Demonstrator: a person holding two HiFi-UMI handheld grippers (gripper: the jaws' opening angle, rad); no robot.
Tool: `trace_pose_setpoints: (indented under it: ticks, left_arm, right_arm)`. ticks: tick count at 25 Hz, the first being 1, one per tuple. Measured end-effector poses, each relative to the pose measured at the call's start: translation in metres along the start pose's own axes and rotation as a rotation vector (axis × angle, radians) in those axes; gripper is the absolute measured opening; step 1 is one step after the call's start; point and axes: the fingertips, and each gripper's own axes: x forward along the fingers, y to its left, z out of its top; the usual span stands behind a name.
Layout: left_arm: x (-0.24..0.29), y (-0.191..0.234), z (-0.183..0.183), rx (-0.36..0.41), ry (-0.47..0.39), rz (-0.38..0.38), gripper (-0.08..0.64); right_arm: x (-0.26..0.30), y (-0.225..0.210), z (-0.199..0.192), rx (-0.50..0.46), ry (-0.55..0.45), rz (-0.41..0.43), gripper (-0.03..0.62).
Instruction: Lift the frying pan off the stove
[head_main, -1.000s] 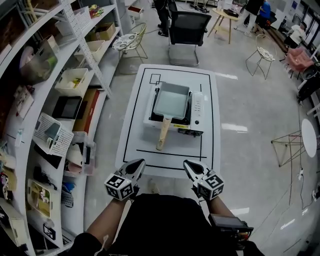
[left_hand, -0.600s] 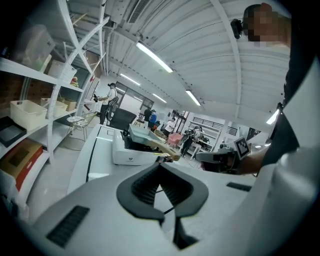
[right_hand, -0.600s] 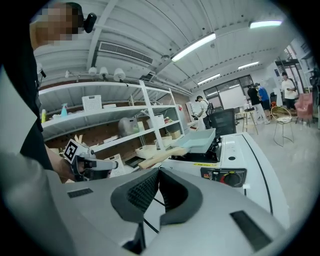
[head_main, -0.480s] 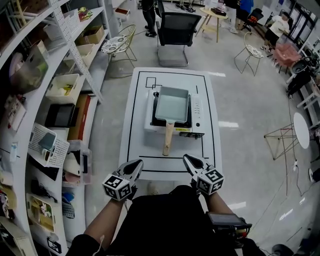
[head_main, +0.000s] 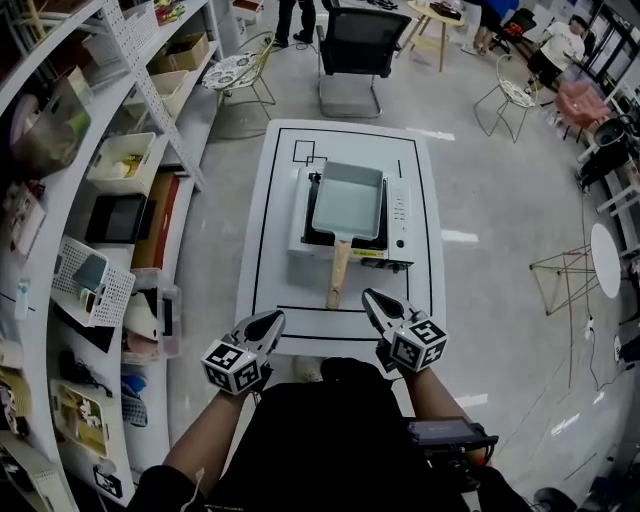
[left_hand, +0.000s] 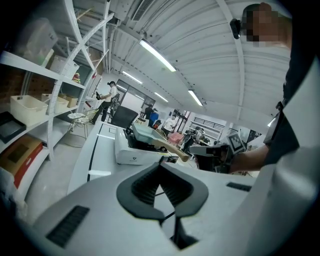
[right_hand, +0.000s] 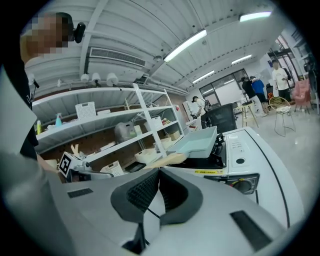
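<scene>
A pale blue-grey rectangular frying pan (head_main: 347, 198) sits on a white portable stove (head_main: 398, 215) in the middle of a low white table (head_main: 272, 215). Its wooden handle (head_main: 338, 276) points toward me. Both grippers hover at the table's near edge, apart from the pan. My left gripper (head_main: 275, 318) is shut and empty, left of the handle's end. My right gripper (head_main: 368, 296) is shut and empty, just right of the handle's end. In the left gripper view the shut gripper (left_hand: 160, 164) faces the pan (left_hand: 145, 132). In the right gripper view the shut gripper (right_hand: 159, 170) faces the pan (right_hand: 197, 142) and handle (right_hand: 162, 161).
White shelving (head_main: 110, 150) with bins and boxes runs along the left. A black office chair (head_main: 352, 55) stands beyond the table's far end. Wire chairs (head_main: 512, 95) and a small round table (head_main: 610, 260) are at the right. People stand far back.
Both grippers have moved forward to the table's near edge, the right one further, ending beside the handle's end. The pan and stove have not moved.
</scene>
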Motion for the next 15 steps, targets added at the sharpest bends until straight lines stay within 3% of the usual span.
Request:
trace_pose_setpoints:
  ticks: [6,13,15]
  left_arm:
    - [0.01,0.003,0.014,0.013,0.012,0.017,0.008]
    - [0.025,0.012,0.013,-0.032,-0.019,0.051,0.009]
    - [0.026,0.014,0.012,-0.04,-0.018,0.065,0.009]
  right_arm:
    - [0.015,-0.011,0.018,0.068,-0.021,0.024,0.026]
    - [0.032,-0.027,0.026,0.197,-0.002,0.073,0.031]
    - [0.038,-0.029,0.025,0.227,0.014,0.086,0.068]
